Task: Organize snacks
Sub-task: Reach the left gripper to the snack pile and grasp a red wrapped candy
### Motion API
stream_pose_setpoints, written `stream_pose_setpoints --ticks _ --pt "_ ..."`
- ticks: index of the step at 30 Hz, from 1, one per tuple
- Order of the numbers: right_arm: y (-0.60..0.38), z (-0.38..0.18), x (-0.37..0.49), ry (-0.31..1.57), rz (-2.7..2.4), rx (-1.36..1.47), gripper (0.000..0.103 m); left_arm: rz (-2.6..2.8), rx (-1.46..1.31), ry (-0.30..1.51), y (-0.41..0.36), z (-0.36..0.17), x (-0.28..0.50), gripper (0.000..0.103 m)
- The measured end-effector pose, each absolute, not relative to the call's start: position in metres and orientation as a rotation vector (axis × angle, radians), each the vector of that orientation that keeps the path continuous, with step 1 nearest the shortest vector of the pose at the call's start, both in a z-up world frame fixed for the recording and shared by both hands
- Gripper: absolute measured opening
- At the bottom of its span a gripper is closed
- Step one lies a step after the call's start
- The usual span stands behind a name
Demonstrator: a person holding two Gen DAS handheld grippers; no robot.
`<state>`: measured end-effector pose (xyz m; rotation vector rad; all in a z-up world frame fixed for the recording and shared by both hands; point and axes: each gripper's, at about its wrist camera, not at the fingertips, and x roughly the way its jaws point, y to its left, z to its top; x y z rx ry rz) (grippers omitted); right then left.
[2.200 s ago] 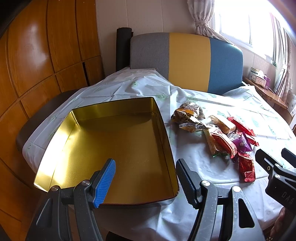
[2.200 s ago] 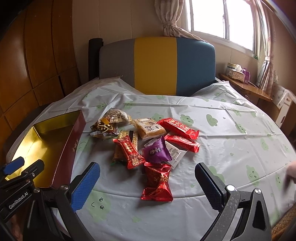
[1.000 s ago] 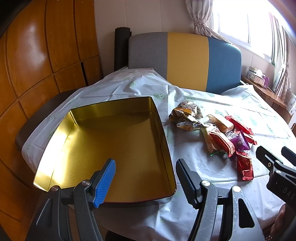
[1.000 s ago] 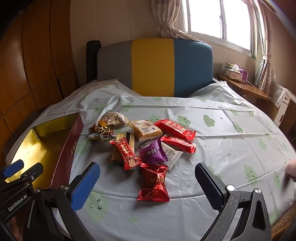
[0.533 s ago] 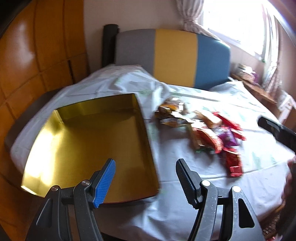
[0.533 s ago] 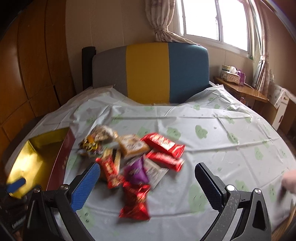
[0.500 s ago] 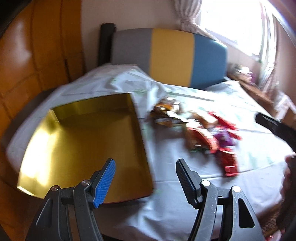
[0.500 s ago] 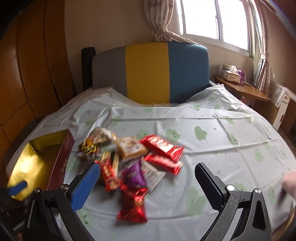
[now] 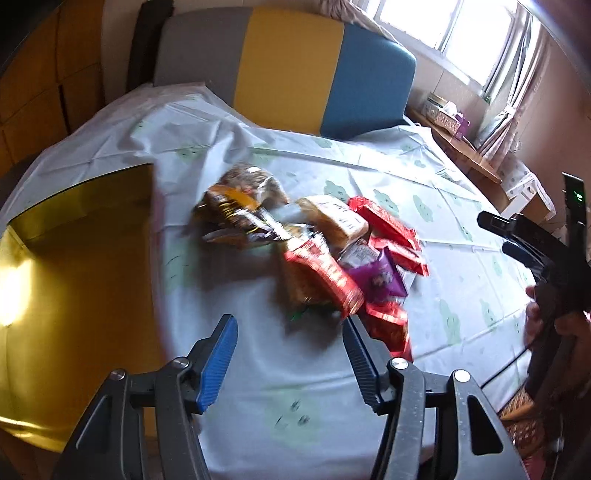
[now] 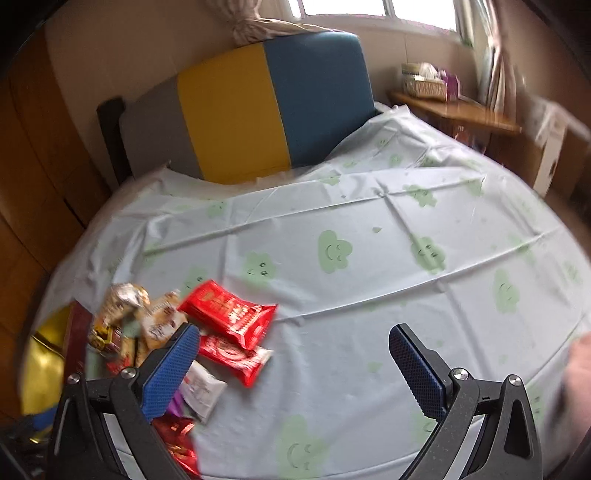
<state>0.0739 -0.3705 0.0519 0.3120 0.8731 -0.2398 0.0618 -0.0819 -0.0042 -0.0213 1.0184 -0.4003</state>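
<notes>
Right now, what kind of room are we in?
Probably a home dining area: a round table under a cloud-print tablecloth, a padded grey, yellow and blue seat back against the wall, and a curtained window above a wooden side table.

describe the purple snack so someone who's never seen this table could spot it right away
Start at the gold tin at the left of the table with the cloud-print cloth, then look right to the heap of snack packets. The purple snack lies on the heap's right side, ringed by red wrappers. It is the only purple packet there.
</notes>
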Motion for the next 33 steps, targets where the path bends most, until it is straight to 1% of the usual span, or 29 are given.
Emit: stream_pose_setpoints --ticks 12,13,14,15,16,17,19,22,24,28,33 --pt "-0.357 0.052 0.078 0.883 -0.166 0.280 0.103 -0.315 0.098 1.094 -0.147 -0.037 0.113 0.058" --pt "-0.357 0.053 0.078 0.881 -0.167 0.280 0.103 -0.319 0.090 1.100 -0.147 -0.040 0.116 0.056" --pt "-0.357 0.053 0.078 0.879 -0.167 0.278 0.103 -0.338 0.074 1.103 -0.148 -0.042 0.118 0.041" --pt "-0.357 0.053 0.078 0.877 -0.165 0.273 0.103 -0.350 0.085 1.101 -0.149 -0.043 0.117 0.035" --pt "-0.356 0.054 0.078 0.875 -0.165 0.268 0.103 -0.356 0.097 1.080 -0.149 -0.042 0.115 0.033" --pt "-0.356 0.054 0.078 0.872 -0.164 0.260 0.103 -0.375 0.095 1.064 -0.147 -0.039 0.112 0.028" --pt "-0.353 0.054 0.079 0.876 -0.150 0.252 0.102 -0.423 0.085 1.047 -0.142 -0.036 0.104 0.024" --pt "-0.345 0.049 0.082 0.908 -0.107 0.225 0.096 -0.461 0.080 1.008 -0.131 -0.027 0.089 0.022" --pt "-0.335 0.045 0.083 0.933 -0.067 0.192 0.096 -0.488 0.103 0.984 -0.124 -0.022 0.076 0.020" --pt "-0.314 0.034 0.085 0.989 0.029 0.135 0.085 -0.540 0.137 1.004 -0.116 -0.023 0.053 0.018" --pt "-0.284 0.019 0.088 1.054 0.147 0.086 0.079 -0.548 0.167 0.992 -0.107 -0.029 0.027 0.017"
